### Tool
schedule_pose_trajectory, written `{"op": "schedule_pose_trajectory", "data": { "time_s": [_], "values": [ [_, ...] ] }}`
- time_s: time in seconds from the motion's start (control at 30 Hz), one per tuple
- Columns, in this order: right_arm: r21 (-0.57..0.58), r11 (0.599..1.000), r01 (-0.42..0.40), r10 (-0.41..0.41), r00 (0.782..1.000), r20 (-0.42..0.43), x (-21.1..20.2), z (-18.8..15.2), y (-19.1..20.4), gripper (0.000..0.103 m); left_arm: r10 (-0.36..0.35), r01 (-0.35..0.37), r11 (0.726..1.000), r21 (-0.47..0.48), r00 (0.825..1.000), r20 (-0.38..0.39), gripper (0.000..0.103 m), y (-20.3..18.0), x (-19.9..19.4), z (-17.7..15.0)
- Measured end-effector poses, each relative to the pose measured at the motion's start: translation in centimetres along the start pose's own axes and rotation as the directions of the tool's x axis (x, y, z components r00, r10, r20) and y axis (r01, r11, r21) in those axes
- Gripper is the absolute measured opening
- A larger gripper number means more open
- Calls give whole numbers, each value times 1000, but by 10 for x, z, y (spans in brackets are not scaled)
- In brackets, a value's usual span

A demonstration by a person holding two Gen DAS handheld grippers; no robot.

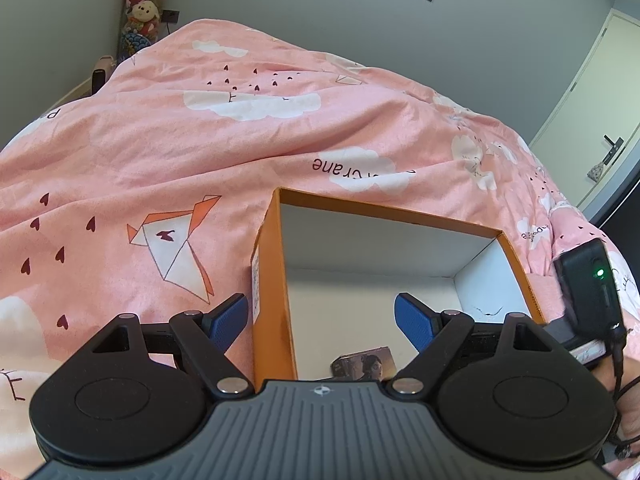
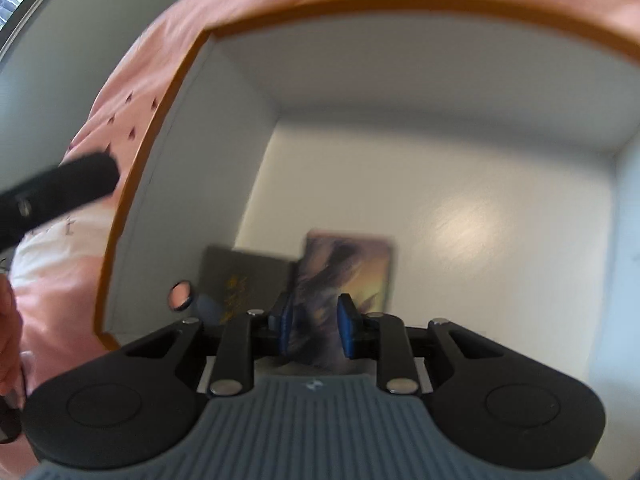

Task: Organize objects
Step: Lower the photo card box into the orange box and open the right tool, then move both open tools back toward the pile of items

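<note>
Nearest in the right wrist view, the right tool (image 2: 314, 330) was clamped on a picture card (image 2: 346, 268) inside the orange box (image 2: 156, 152), another dark card (image 2: 240, 276) just left. Farther left, the left tool (image 1: 322, 320) gaped wide, straddling the box wall, pink bed quilt (image 1: 160, 152) beyond.

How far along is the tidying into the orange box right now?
One dark flat card already lies in the white-lined orange cardboard box on the pink bedspread. The right claw is inside, jaws narrowed around a sunset-coloured picture card. The left claw is open, straddling the box wall. Nothing else to pack is visible.
</note>
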State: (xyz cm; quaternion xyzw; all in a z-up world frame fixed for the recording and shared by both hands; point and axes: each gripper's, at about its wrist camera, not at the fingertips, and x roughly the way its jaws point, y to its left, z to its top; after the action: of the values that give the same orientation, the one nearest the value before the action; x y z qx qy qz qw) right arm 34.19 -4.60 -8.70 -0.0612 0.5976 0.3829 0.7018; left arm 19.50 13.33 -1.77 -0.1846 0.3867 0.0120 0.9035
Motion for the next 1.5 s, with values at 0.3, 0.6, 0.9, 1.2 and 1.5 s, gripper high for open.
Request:
{"op": "schedule_pose_trajectory", "data": {
  "time_s": [0.3, 0.6, 0.9, 1.2, 1.5],
  "values": [
    [197, 978, -74, 86, 995, -55, 11, -3, -40, 31, 5, -5, 1000, -14, 1000, -9, 97, 1, 3, -1],
    [64, 997, -39, 47, 990, -131, 13, -13, -17, 24, 9, -10, 1000, -15, 1000, -21, 97, 2, 6, -2],
    [-91, 996, -7, -1, 996, -89, -2, -3, 2, 26, 16, -17, 1000, -18, 1000, -21, 97, 3, 7, -2],
    [-123, 992, -17, 25, 998, 62, 3, 25, 29, 7, 28, -29, 999, -20, 999, -28, 97, 3, 9, -5],
    [-141, 989, -43, 45, 999, 11, 31, 28, 45, 4, 35, -35, 999, -36, 999, -22, 97, 6, 10, -5]
  ]
}}
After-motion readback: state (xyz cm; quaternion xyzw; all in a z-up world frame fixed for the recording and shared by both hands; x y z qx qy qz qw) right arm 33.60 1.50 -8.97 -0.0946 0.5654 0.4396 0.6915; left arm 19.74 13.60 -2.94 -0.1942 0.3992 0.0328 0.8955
